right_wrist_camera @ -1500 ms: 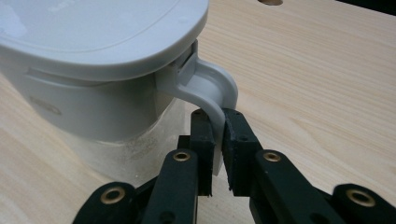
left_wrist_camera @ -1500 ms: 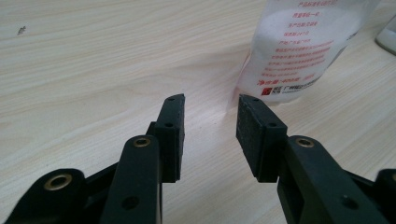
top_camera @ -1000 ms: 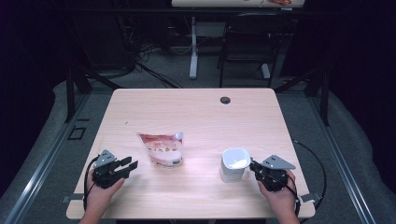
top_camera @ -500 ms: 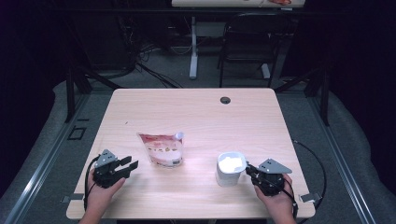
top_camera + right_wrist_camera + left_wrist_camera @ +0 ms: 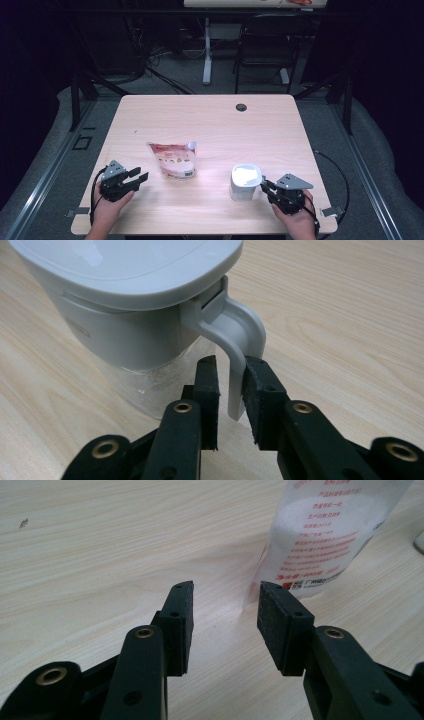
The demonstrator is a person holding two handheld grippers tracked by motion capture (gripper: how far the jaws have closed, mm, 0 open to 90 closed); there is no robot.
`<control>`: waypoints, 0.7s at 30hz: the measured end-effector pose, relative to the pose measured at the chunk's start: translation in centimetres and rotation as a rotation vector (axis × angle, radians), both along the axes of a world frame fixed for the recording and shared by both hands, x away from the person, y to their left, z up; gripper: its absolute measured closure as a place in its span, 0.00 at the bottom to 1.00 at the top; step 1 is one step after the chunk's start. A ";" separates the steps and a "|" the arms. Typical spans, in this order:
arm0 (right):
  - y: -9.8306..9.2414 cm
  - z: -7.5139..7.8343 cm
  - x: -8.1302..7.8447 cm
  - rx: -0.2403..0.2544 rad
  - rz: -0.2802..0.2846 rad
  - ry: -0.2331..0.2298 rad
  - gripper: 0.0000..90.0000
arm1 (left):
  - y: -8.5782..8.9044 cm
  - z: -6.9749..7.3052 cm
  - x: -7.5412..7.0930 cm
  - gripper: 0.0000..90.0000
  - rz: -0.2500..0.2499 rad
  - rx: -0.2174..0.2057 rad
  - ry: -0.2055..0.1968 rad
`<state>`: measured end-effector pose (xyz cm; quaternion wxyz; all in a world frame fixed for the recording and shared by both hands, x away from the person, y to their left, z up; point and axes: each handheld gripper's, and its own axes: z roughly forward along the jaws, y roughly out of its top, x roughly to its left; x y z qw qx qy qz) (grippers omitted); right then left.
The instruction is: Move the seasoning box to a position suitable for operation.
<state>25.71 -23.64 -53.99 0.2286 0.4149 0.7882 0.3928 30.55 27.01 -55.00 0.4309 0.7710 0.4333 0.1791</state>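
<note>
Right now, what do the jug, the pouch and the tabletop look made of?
Jug: white plastic lid and handle, satin sheen; lower body clear, glass or plastic, unclear. Pouch: thin translucent plastic film, red print, white powder showing through. Tabletop: light wood-grain, probably matte laminate.

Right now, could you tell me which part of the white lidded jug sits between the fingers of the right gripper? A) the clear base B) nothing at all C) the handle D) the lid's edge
C: in the right gripper view the white jug's curved handle hangs between the fingers of the right gripper, with a small gap showing on the left side.
</note>
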 end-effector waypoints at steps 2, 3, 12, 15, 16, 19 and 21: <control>0.0 0.1 -0.2 0.007 0.003 -0.012 0.81 | 0.0 0.0 0.0 0.65 0.002 -0.004 -0.006; 0.0 0.3 -0.3 0.012 0.007 -0.017 0.80 | 0.0 0.0 0.0 0.65 0.002 -0.004 -0.006; -0.7 1.9 -1.1 0.040 -0.009 -0.062 0.69 | 0.1 0.1 -0.1 0.64 0.004 -0.014 0.003; -0.8 2.6 -0.5 0.065 -0.035 -0.056 0.67 | 0.0 0.1 -0.2 0.64 0.006 -0.015 0.002; -0.8 2.6 -0.5 0.065 -0.035 -0.056 0.67 | 0.0 0.1 -0.2 0.64 0.006 -0.015 0.002; -0.4 3.5 -0.1 0.059 -0.025 -0.073 0.73 | 0.0 0.1 -0.2 0.64 -0.002 -0.007 0.007; -0.3 4.1 0.0 0.052 -0.026 -0.089 0.77 | -0.1 0.1 -0.2 0.64 -0.001 -0.008 0.009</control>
